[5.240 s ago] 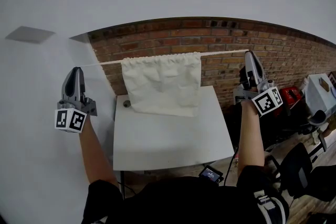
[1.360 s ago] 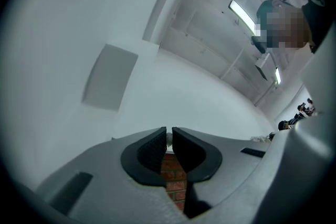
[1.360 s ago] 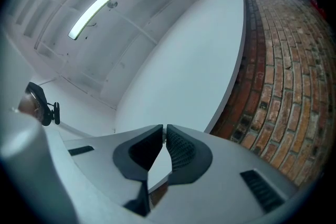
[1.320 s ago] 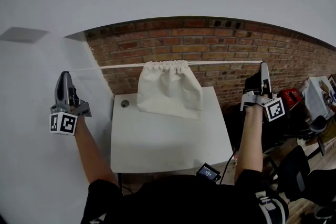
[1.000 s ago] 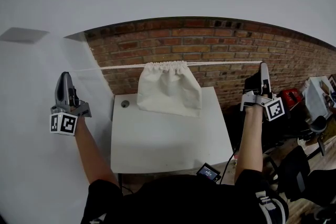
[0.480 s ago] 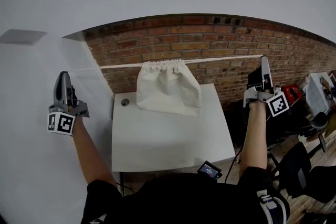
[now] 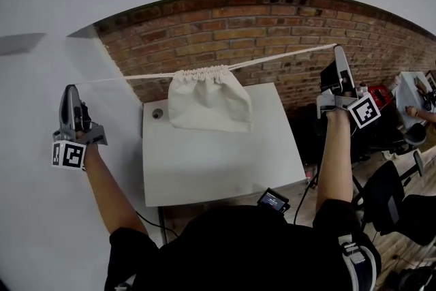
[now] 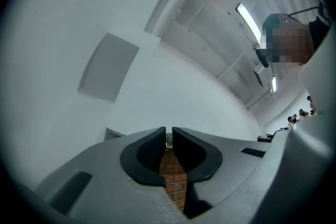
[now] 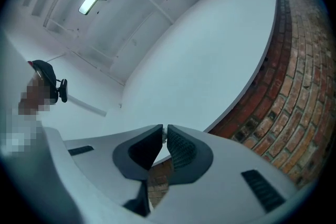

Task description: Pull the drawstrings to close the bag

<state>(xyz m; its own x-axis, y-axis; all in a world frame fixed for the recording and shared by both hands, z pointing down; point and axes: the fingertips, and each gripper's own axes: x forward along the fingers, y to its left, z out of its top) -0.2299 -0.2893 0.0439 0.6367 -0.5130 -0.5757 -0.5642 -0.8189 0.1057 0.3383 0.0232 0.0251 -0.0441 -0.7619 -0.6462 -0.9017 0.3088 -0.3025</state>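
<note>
Left forearm (image 7: 102,180) and right forearm (image 7: 334,153) bare, spread wide, raised. Left grey two-jaw gripper (image 7: 68,88) tilts upward, jaws nearly together, nipping a thin white cord (image 7: 286,56). Right grey two-jaw gripper (image 7: 338,49) sits higher, jaws likewise pinched on cord.

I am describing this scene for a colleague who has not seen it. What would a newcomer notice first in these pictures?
First, the cream bag, its mouth gathered tight, hanging over the white table in front of the brick wall. Then its drawstring, stretched taut from the left gripper to the higher right gripper, each shut on one end.
</note>
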